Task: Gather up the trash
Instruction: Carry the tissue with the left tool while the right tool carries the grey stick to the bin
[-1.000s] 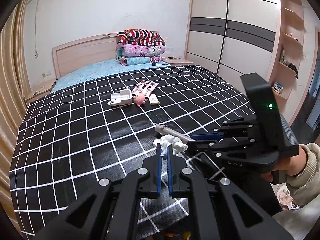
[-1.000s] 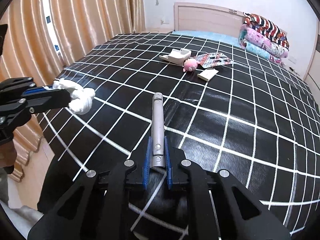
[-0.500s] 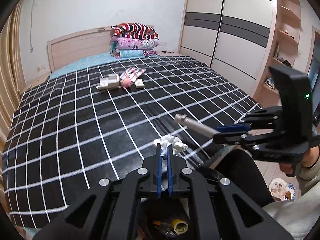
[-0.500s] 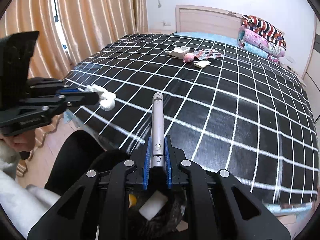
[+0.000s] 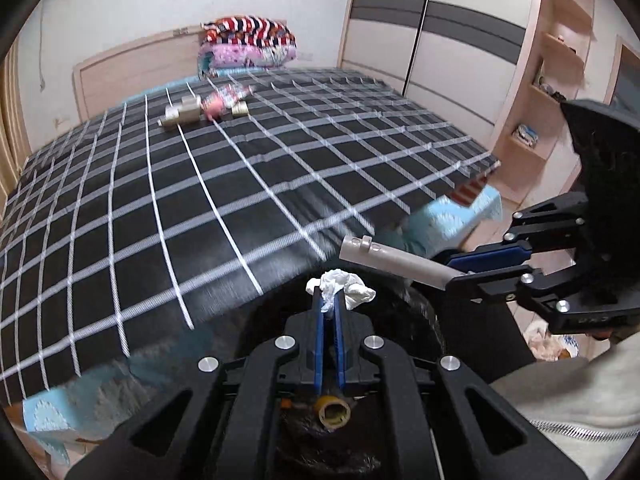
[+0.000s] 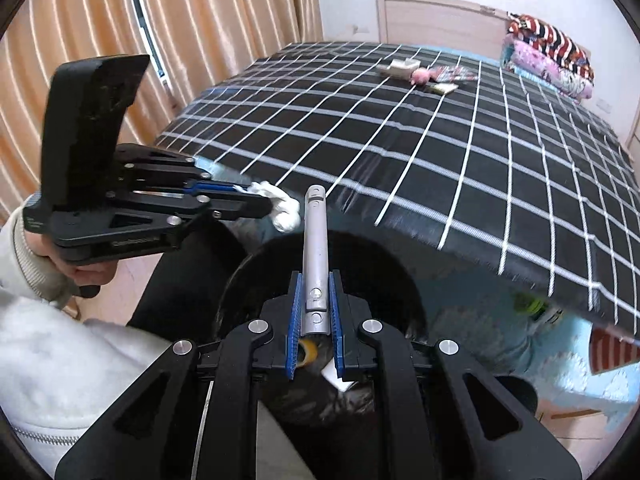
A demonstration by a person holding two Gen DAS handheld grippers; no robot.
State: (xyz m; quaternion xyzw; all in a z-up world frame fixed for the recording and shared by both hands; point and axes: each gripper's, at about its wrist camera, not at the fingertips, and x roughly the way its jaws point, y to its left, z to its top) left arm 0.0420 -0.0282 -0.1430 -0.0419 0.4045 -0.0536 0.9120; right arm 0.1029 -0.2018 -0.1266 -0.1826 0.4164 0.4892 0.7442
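Note:
My left gripper (image 5: 329,303) is shut on a crumpled white tissue (image 5: 347,285), also seen as the tissue (image 6: 282,208) in the right wrist view beside the left gripper (image 6: 244,196). My right gripper (image 6: 314,300) is shut on a grey metal tube (image 6: 315,240), which sticks forward between the blue pads; the tube (image 5: 394,260) and right gripper (image 5: 476,266) show at the right of the left wrist view. Both hover over a black-lined trash bin (image 6: 404,280) at the foot of the bed, holding a tape roll (image 5: 334,410) and white scrap (image 6: 336,376).
The bed (image 5: 200,184) has a black white-checked cover. Far up it lie a white box (image 6: 402,67), a pink toy (image 6: 422,76), a printed packet (image 6: 454,74) and a small card (image 6: 444,88). Folded quilts (image 5: 248,46), a wardrobe (image 5: 452,36), shelves (image 5: 556,80), curtains (image 6: 80,20).
Both grippers have drawn back from the bed to its foot and now hang over the bin, the left one lower. Each keeps its hold.

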